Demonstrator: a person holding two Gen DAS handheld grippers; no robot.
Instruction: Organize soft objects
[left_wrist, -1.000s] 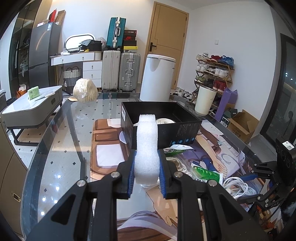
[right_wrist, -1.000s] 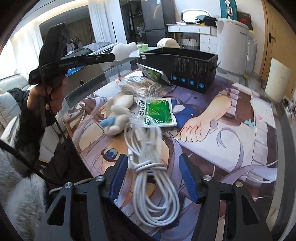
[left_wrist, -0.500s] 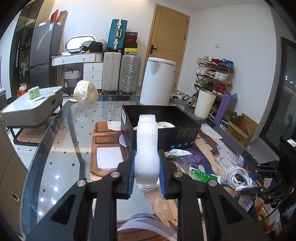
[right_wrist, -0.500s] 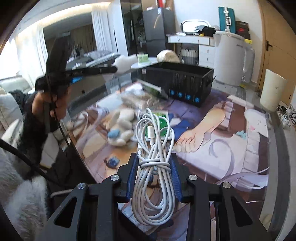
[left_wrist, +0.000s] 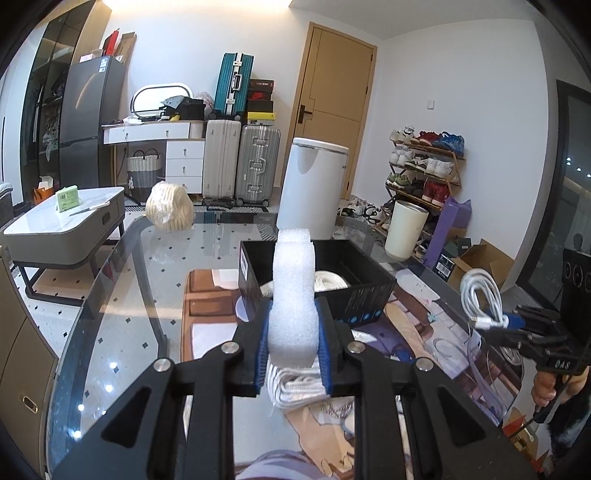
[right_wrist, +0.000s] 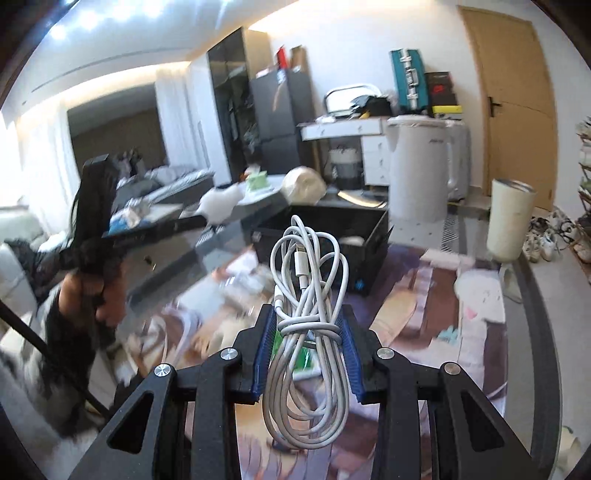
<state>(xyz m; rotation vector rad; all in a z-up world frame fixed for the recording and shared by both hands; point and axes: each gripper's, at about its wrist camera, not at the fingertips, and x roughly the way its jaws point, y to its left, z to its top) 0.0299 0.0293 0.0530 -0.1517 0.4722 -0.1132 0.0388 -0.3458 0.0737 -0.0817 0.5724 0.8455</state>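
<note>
My left claw (left_wrist: 294, 345) clamps a white foam strip (left_wrist: 293, 295) just in front of the black box (left_wrist: 365, 295). My right claw (right_wrist: 307, 345) grips a coiled white cable (right_wrist: 308, 295) above the counter (right_wrist: 480, 332), seemingly short of that box.

We read little with certainty. The body of the right gripper (left_wrist: 517, 325), seen from the left wrist, carries small pale letters resembling "OAS". The black box (left_wrist: 365, 295) bears blue round icons and fine print along its side, too small to read, and the green card (left_wrist: 68, 198) on the low table (left_wrist: 55, 225) is likewise illegible.
</note>
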